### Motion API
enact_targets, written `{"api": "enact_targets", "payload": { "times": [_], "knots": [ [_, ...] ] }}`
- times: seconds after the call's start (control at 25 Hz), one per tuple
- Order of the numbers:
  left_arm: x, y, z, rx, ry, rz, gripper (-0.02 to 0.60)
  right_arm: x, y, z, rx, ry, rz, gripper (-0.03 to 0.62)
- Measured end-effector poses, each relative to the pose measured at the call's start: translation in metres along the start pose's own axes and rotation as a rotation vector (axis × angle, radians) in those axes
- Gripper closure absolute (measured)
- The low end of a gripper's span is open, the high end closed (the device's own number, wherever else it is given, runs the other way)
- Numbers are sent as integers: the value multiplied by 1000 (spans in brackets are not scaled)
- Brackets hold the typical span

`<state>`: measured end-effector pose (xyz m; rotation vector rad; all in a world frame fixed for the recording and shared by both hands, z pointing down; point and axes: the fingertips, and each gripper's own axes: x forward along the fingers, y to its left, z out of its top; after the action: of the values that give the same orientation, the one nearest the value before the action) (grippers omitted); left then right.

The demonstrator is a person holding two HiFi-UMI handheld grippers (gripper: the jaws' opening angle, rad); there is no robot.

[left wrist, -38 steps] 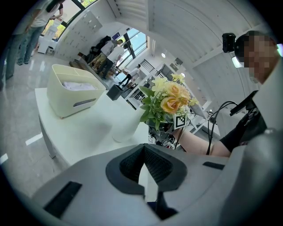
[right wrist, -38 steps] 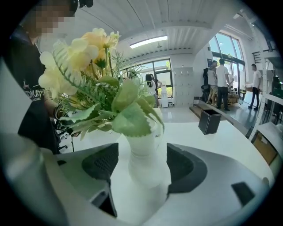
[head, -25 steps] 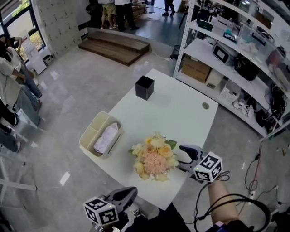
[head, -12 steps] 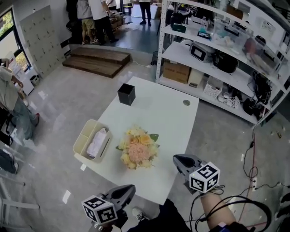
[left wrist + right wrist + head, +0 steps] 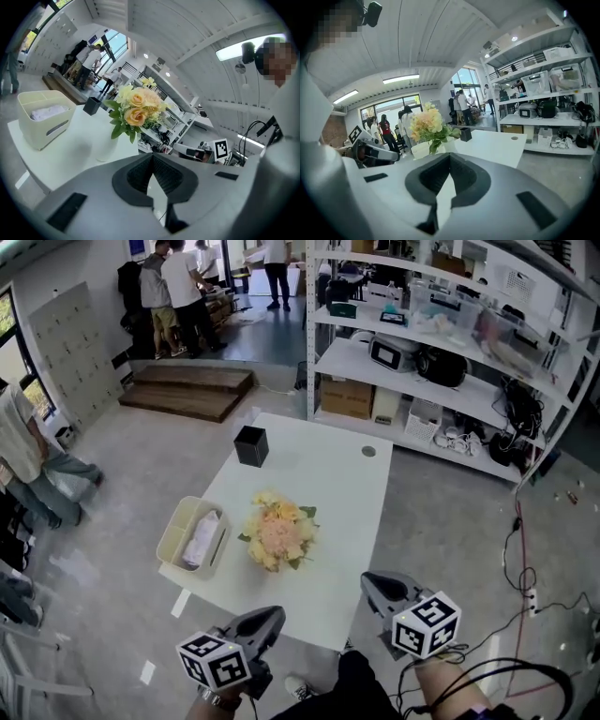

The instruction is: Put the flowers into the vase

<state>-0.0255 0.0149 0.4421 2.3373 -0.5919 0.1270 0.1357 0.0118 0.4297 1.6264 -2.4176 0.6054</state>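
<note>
1. The flowers [image 5: 277, 532] stand upright in a white vase [image 5: 107, 144] near the middle of the counter [image 5: 328, 484]; the stems go down inside it and the blooms and leaves spread over its rim, so from the head view the vase is hidden under them; I judge the task's one step done.
2. The vase sits well in from every edge, which I take to be the safe spot for a top-heavy bunch; a cream bin [image 5: 187, 535] with a white cloth [image 5: 202, 538] in it sits just beside it at the counter's left edge, and a black box [image 5: 251, 446] stands well apart at the far end.
3. I hold both tools off the near edge of the counter, well apart from the bouquet and touching nothing; I judge that this keeps them clear so nothing brushes the leaves or tips the vase.
4. My left gripper [image 5: 265, 620] points across the counter toward the flowers; its jaws are closed, the ribbed pads meeting at the tips, and nothing lies between them.
5. My right gripper [image 5: 377, 583] hangs at the near right corner, aimed the same way; its jaws are closed tight too, pad against pad, and they hold nothing.
6. With both jaws empty and the bunch seated, I see nothing left to carry; the only risk I can judge is a nudge to the vase if either tool swings back in.
</note>
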Motion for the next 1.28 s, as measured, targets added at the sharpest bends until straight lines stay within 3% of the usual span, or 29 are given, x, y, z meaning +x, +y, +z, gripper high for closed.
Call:
{"api": "enact_targets", "payload": {
  "times": [0.28, 0.64, 1.28],
  "knots": [
    [-19, -12, -7, 28, -8, 12, 580, -25, 27, -17, 33, -27, -36, 591],
    [-42, -16, -15, 38, -25, 60, 580, -27, 50, -22, 15, -16, 5, 591],
    [-39, -28, -19, 36, -28, 29, 580, -49, 55, -27, 17, -21, -24, 591]
  ]
}}
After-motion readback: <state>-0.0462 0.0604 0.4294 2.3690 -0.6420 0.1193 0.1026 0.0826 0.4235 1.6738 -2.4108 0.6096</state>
